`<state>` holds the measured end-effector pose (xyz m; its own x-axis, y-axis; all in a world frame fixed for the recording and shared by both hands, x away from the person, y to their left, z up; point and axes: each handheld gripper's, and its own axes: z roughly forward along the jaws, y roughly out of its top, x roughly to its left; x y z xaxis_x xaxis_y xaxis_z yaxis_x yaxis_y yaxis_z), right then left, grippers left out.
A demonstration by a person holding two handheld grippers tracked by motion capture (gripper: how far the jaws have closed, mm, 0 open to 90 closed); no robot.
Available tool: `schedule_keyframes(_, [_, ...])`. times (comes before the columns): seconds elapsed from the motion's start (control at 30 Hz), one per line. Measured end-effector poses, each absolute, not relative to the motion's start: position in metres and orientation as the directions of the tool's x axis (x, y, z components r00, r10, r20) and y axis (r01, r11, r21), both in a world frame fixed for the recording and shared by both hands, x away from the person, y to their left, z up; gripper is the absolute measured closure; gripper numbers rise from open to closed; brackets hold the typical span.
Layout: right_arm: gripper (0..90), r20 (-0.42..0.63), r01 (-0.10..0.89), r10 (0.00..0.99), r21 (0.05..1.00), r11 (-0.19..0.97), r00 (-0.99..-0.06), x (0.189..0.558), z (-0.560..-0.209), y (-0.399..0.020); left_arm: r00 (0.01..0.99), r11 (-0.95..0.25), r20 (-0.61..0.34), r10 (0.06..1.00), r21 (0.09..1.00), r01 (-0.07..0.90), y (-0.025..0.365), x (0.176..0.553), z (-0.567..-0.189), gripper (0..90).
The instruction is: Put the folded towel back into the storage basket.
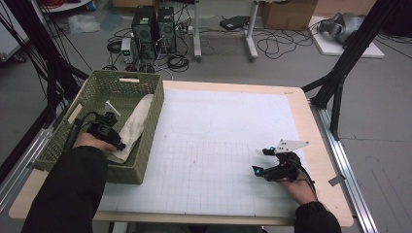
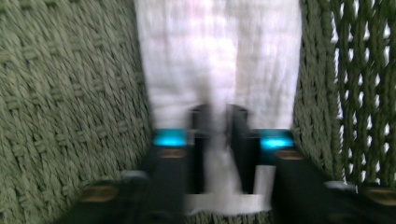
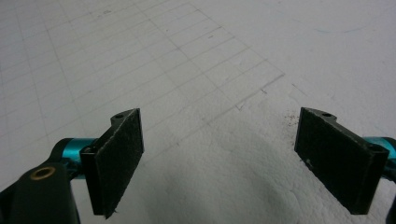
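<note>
Left gripper (image 1: 116, 143) reaches down into the green basket (image 1: 148, 145) at the bench's left edge, its jaws drawn narrow and pinching a fold of the white cloth (image 1: 136, 124); the left gripper view is blurred, but cloth (image 2: 219, 70) sits between the pads. The cloth lies along the basket's right wall. Right gripper (image 1: 262, 162) hovers near the bench's (image 1: 311, 126) right edge, jaws wide and holding nothing.

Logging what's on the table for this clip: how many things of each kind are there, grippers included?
Green woven basket: 1
White cloth, lying in the basket, pinched by the left gripper: 1
White grid mat covering the table: 1
Grippers, the left one and the right gripper, which is open over the mat: 2
Total: 5
</note>
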<state>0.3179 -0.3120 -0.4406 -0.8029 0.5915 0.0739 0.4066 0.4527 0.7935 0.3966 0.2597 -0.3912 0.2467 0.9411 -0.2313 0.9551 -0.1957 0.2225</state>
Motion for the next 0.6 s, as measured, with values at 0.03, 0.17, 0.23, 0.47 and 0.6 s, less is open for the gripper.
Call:
schedule_keyframes(0.03, [14.8,0.071,0.403,0.59,0.794,0.455,-0.805,0.318,-0.441,-0.312,0.232,-0.169,-0.238,0.943,0.26,0.951,0.262,0.397,-0.389,62.1])
schedule_keyframes(0.17, [14.8,0.073,0.406,0.589,0.792,0.456,-0.805,0.317,-0.441,-0.311,0.195,-0.114,-0.148,0.97,0.43,0.895,0.27,0.397,-0.38,56.0])
schedule_keyframes(0.23, [15.2,0.075,0.407,0.585,0.789,0.46,-0.808,0.317,-0.441,-0.31,0.181,-0.129,-0.085,0.98,0.424,0.897,0.27,0.399,-0.386,55.6])
schedule_keyframes(0.47, [15.7,0.074,0.4,0.576,0.791,0.464,-0.814,0.318,-0.442,-0.309,0.216,-0.179,-0.092,0.972,0.303,0.936,0.264,0.402,-0.402,82.1])
schedule_keyframes(0.6, [15.7,0.071,0.399,0.579,0.791,0.464,-0.812,0.319,-0.442,-0.31,0.151,-0.131,-0.074,0.986,0.233,0.964,0.266,0.401,-0.398,86.3])
